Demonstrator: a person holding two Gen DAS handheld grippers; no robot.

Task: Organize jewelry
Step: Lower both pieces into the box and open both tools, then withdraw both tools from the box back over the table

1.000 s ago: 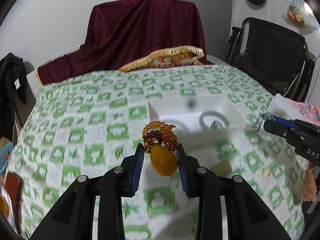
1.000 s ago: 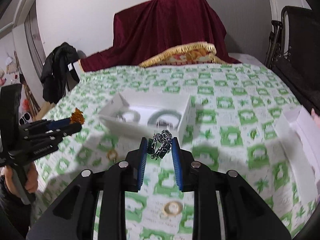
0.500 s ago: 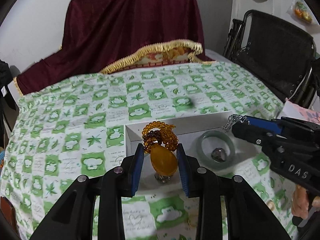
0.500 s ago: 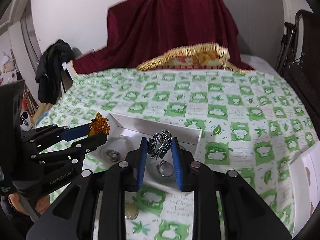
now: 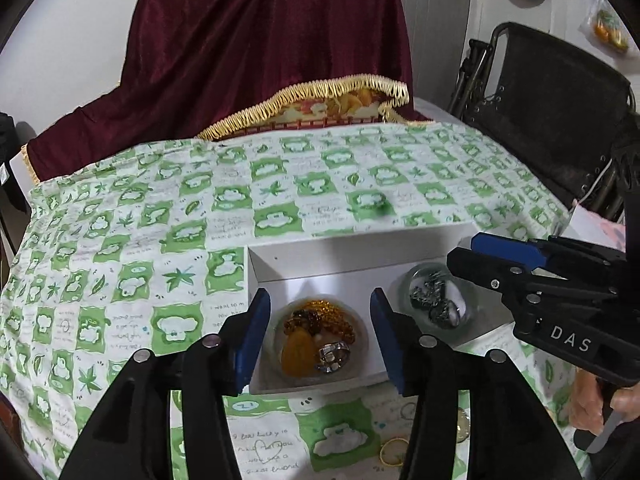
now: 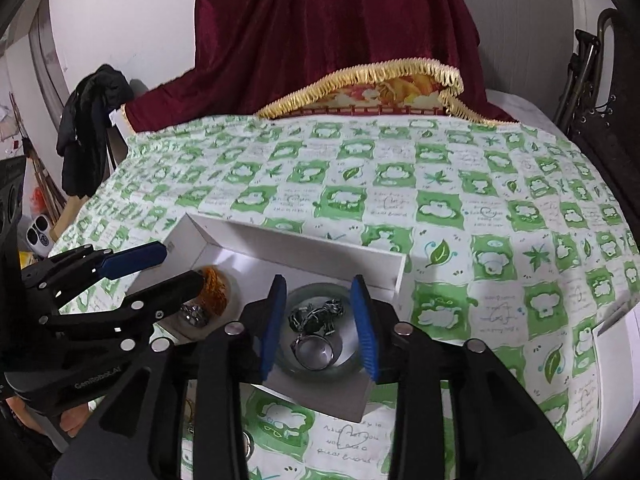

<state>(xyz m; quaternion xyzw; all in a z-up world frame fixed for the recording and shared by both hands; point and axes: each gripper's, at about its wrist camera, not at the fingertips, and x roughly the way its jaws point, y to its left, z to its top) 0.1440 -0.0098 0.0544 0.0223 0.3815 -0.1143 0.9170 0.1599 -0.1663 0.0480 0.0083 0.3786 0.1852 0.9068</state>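
Both tongs, left [image 5: 318, 338] and right [image 6: 320, 328], released over white box [image 5: 340, 258]; amber bead necklace [image 5: 310, 334] and silver chain [image 6: 318, 316] inside.

I see a smooth white paper box [image 5: 360, 252], a shiny yellow stone [image 5: 299, 354], a shiny metal chain [image 6: 318, 314], soft green cloth [image 6: 460, 208] and dark red velvet [image 5: 260, 40] at the top.

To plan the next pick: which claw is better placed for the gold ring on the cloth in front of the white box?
Probably left. The left claw is open, and the gold ring shows plainly close beside its right finger. The right claw is also open, but its view shows only a ring's edge, half hidden.
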